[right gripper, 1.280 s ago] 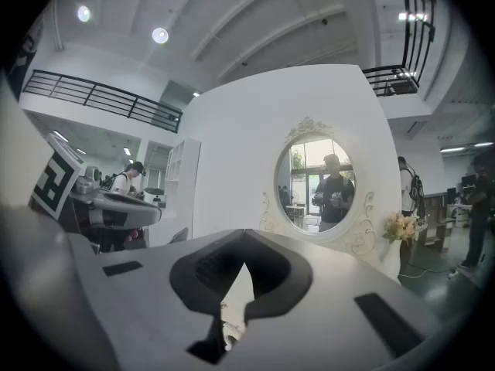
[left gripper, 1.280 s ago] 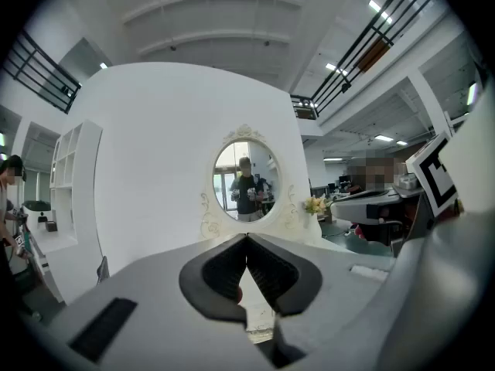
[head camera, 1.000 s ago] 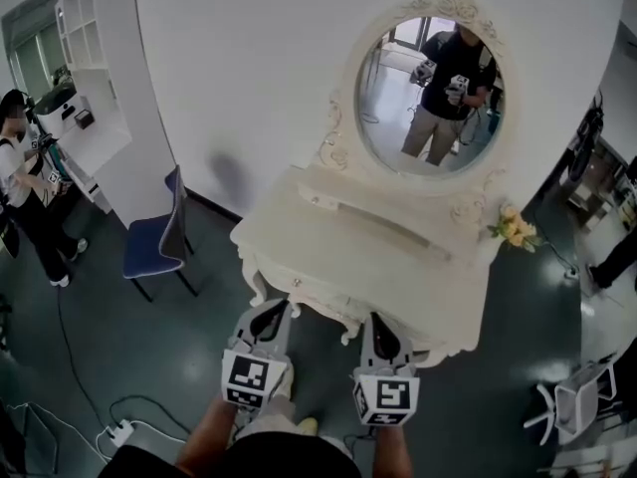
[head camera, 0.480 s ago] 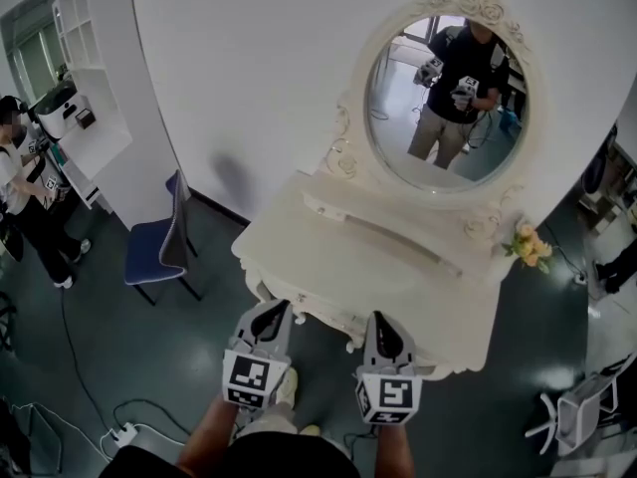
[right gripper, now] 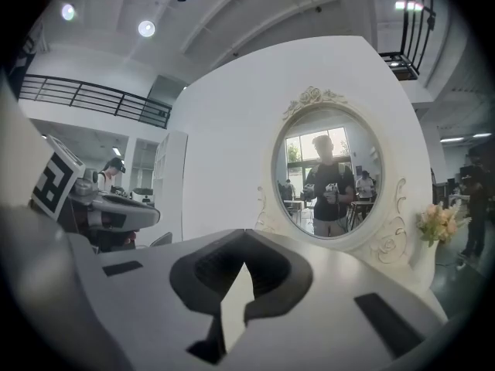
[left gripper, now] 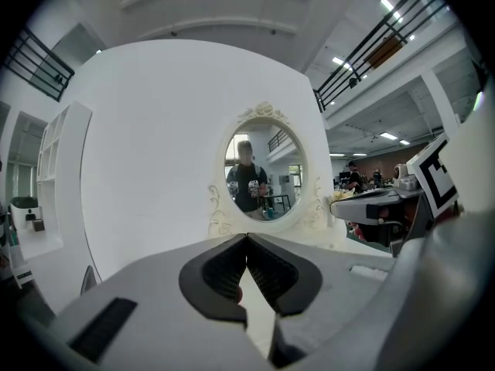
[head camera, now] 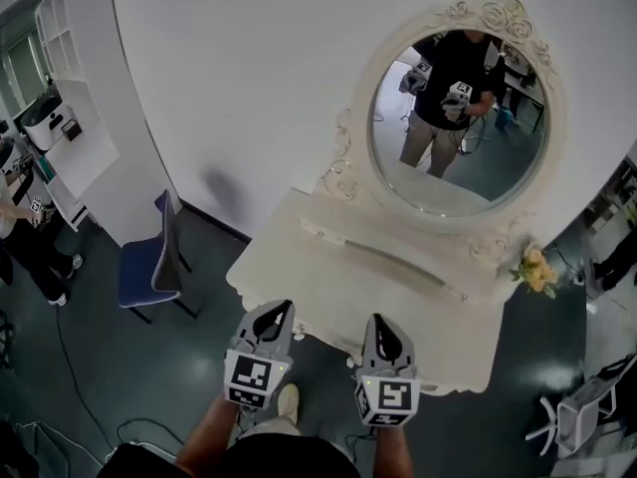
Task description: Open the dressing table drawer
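Nearest the person, the grey two-jaw left gripper (head camera: 280, 310) and its twin, the grey right gripper (head camera: 378, 323), are held side by side, each with a black-and-white marker cube at its rear. Both point almost level at the furniture ahead. In each gripper view the ribbed black pads meet at the tips with nothing between them, so both grippers are closed and empty. This looks like an approach posture, carried shut until a handle is within reach.

Just ahead of and slightly below the tips lies the near edge of the cream-white carved wooden dressing table (head camera: 338, 277). Its long axis runs crosswise to the grippers, from their left to their right and a little skewed, and its front faces the person. The drawer should sit in the front apron under that edge, but the overhanging top and the grippers hide it, so no knob can be made out. I judge it would slide out towards the person, square to the table's long side.

Further ahead, at the back of the top, stands the oval mirror in a scrolled cream frame (head camera: 458, 118), with a person holding grippers reflected in it. A small bunch of yellow flowers (head camera: 537, 270) sits far to the right of the right gripper. A blue chair (head camera: 149, 267) stands well to the left of the left gripper, against the plain white wall (head camera: 249, 88).
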Tool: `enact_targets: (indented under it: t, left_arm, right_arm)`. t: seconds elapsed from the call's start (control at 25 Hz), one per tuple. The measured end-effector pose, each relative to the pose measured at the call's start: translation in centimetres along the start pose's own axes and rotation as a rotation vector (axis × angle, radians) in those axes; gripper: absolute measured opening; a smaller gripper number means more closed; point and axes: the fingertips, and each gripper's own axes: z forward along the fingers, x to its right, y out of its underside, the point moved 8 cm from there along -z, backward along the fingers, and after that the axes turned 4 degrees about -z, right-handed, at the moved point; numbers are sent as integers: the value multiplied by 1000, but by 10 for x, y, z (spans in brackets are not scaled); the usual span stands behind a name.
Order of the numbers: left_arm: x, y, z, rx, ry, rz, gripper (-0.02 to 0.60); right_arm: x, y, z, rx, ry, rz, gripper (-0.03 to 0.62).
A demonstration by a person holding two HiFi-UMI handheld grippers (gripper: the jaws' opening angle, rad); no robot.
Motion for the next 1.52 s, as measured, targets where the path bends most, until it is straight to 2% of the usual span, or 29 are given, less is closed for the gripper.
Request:
enact_targets:
  t: [0.52, 1.04, 1.52]
  left_arm:
    - [-57, -3, 74, 4, 96, -1, 3]
    - [-77, 5, 133, -27, 145, -10, 3]
    - [-92, 35, 216, -95, 142, -19, 3]
  right_arm:
    - [1, 0, 77, -12, 87, 9, -2]
    - [17, 8, 117, -26, 135, 4, -2]
    - [51, 62, 193, -74, 105, 32, -2]
